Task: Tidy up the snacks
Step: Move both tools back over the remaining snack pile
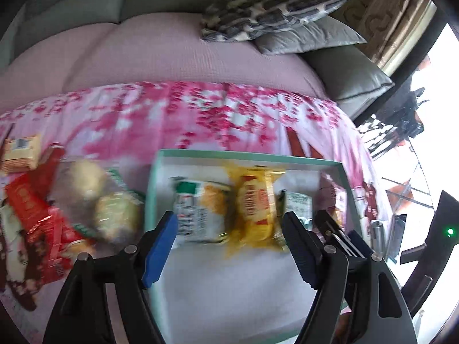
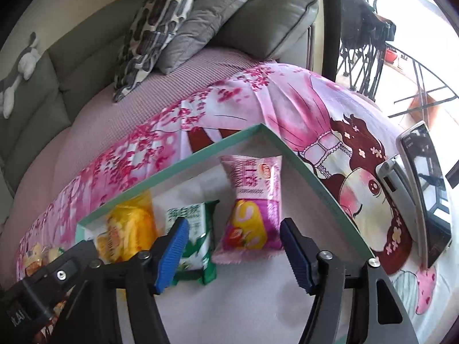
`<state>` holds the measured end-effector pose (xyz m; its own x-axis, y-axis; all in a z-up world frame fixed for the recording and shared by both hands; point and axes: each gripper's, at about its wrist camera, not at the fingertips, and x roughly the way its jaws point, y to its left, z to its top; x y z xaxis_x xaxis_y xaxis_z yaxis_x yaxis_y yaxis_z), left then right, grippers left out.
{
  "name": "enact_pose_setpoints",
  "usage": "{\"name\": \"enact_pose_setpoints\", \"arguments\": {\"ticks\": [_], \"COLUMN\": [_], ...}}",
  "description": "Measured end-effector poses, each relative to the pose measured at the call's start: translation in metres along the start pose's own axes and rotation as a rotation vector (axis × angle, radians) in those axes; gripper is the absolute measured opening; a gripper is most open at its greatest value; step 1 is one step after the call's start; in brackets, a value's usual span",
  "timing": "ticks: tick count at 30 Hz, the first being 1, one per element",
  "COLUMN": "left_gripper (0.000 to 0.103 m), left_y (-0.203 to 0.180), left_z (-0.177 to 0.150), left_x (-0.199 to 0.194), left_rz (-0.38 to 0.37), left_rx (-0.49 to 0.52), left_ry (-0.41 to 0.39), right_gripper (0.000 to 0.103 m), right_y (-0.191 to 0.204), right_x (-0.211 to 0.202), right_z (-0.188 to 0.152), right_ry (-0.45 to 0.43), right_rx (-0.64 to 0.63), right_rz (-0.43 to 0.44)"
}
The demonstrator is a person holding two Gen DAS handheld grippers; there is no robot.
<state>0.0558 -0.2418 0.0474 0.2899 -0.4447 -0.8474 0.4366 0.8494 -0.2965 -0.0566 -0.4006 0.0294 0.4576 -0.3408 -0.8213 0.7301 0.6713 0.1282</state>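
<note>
A shallow white box with a teal rim [image 1: 238, 153] [image 2: 198, 153] lies on the pink blanket. Inside lie a yellow snack pack [image 1: 256, 215] [image 2: 129, 229], a green-and-white pack [image 1: 200, 212] [image 2: 195, 229] and a pink pack [image 2: 252, 203]. My left gripper [image 1: 229, 246] is open and empty just above the yellow and green-white packs. My right gripper [image 2: 232, 249] is open and empty over the box, its fingers either side of the pink pack's near end. Loose snacks lie left of the box: red packs [image 1: 37, 215], round pale snacks [image 1: 100, 197] and an orange biscuit pack [image 1: 21, 154].
The floral pink blanket [image 2: 287, 109] covers a sofa seat with patterned and grey cushions [image 1: 272, 8] [image 2: 160, 28] at the back. A phone on a metal stand [image 2: 424, 189] stands right of the box. A balcony railing [image 2: 401, 66] is beyond.
</note>
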Motion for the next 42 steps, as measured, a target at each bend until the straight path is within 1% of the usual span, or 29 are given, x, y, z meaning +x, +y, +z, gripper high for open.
{"name": "enact_pose_setpoints", "arguments": {"ticks": [2, 3, 5, 9, 11, 12, 13, 14, 16, 19, 23, 26, 28, 33, 37, 40, 42], "left_gripper": [0.077, 0.081, 0.085, 0.085, 0.087, 0.091, 0.093, 0.093, 0.094, 0.094, 0.094, 0.094, 0.094, 0.094, 0.094, 0.094, 0.094], "left_y": [0.011, 0.017, 0.032, 0.063, 0.084, 0.093, 0.1, 0.11, 0.126, 0.145, 0.172, 0.191, 0.201, 0.236, 0.258, 0.264, 0.268], "left_z": [-0.002, -0.003, -0.01, -0.029, -0.039, -0.043, -0.045, -0.05, -0.055, -0.059, -0.061, -0.061, -0.062, -0.066, -0.07, -0.072, -0.072], "left_x": [-0.01, -0.015, -0.022, -0.028, -0.033, -0.035, -0.038, -0.043, -0.049, -0.057, -0.068, -0.072, -0.072, -0.073, -0.075, -0.076, -0.072], "left_rz": [0.036, 0.052, 0.101, 0.189, 0.222, 0.237, 0.254, 0.289, 0.323, 0.33, 0.367, 0.405, 0.418, 0.404, 0.388, 0.384, 0.372], "left_rx": [-0.014, -0.019, -0.031, -0.046, -0.073, -0.085, -0.094, -0.106, -0.128, -0.174, -0.244, -0.286, -0.306, -0.425, -0.506, -0.526, -0.529], "left_ry": [-0.017, -0.025, -0.034, -0.037, -0.043, -0.049, -0.055, -0.063, -0.071, -0.073, -0.07, -0.057, -0.045, -0.011, -0.007, -0.001, 0.011], "right_gripper": [0.08, 0.081, 0.084, 0.092, 0.103, 0.103, 0.103, 0.103, 0.103, 0.103, 0.103, 0.103, 0.103, 0.103, 0.103, 0.103, 0.103], "right_y": [0.005, 0.008, 0.013, 0.025, 0.032, 0.036, 0.041, 0.046, 0.057, 0.075, 0.1, 0.12, 0.131, 0.163, 0.186, 0.199, 0.202], "right_x": [-0.007, -0.01, -0.015, -0.025, -0.032, -0.036, -0.039, -0.04, -0.041, -0.045, -0.053, -0.049, -0.046, -0.04, -0.035, -0.03, -0.028], "right_z": [-0.007, -0.013, -0.021, -0.032, -0.037, -0.04, -0.044, -0.047, -0.053, -0.059, -0.067, -0.076, -0.081, -0.096, -0.107, -0.112, -0.113], "right_ry": [0.0, 0.003, 0.016, 0.019, 0.003, -0.008, -0.012, -0.009, 0.012, 0.017, 0.01, 0.043, 0.059, 0.089, 0.122, 0.127, 0.133], "right_rx": [-0.008, -0.014, -0.019, -0.017, -0.027, -0.034, -0.042, -0.053, -0.071, -0.11, -0.164, -0.206, -0.229, -0.286, -0.331, -0.359, -0.353], "right_rz": [0.009, 0.018, 0.026, 0.063, 0.074, 0.075, 0.076, 0.081, 0.1, 0.124, 0.144, 0.195, 0.212, 0.263, 0.289, 0.292, 0.306]}}
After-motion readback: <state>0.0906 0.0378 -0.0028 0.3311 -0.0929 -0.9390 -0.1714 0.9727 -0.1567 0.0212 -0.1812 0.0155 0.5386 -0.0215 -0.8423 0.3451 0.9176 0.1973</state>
